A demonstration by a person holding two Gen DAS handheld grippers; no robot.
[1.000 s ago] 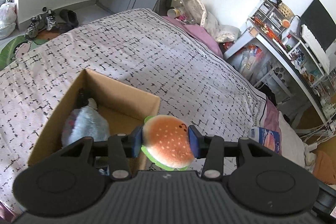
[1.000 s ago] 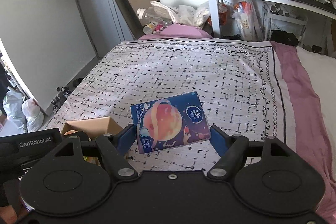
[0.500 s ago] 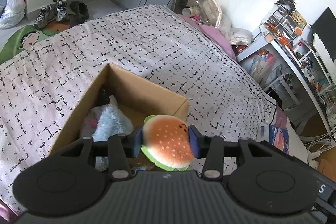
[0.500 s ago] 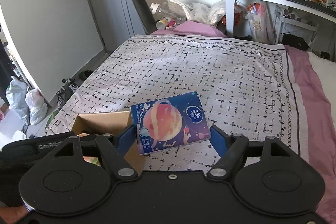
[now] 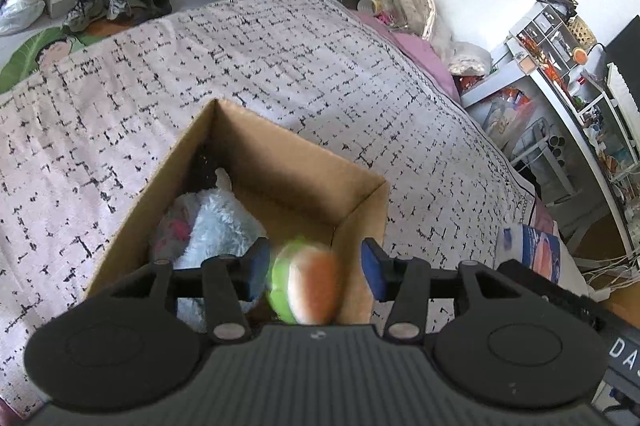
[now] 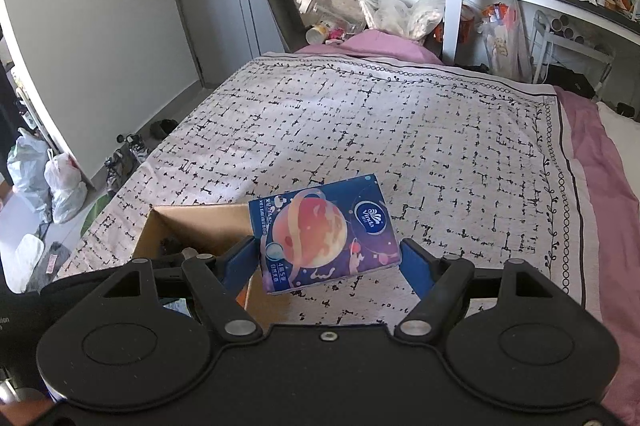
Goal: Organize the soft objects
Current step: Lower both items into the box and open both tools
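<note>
While the left gripper [image 5: 314, 264] hangs over the near right corner of the cardboard box [image 5: 280, 162], its blue fingers [image 5: 370, 268] stand spread apart, with a clear gap on the right side of the burger plush [image 5: 306, 282]. That plush, orange bun with a green rim, sits low in the centre of the left wrist view, blurred and turned on its side; it looks to be loose between the fingers rather than pinched, though the blur makes that hard to swear to. Inside the box, toward the left of the frame, lies a fluffy pale-blue plush [image 5: 216, 226] with pink patches, and something dark sits in the far corner.

Over in the right wrist view, the right gripper [image 6: 330, 258] is clamped on a blue tissue pack [image 6: 324, 234] printed with an orange planet, held tilted in the lower centre of the frame above the bed cover [image 6: 400, 130]. The box shows at lower left there, partly behind the pack. A cluttered desk [image 6: 560, 6] fills the upper right, and shoes [image 5: 100, 0] sit on the floor at the upper left of the left wrist view.
</note>
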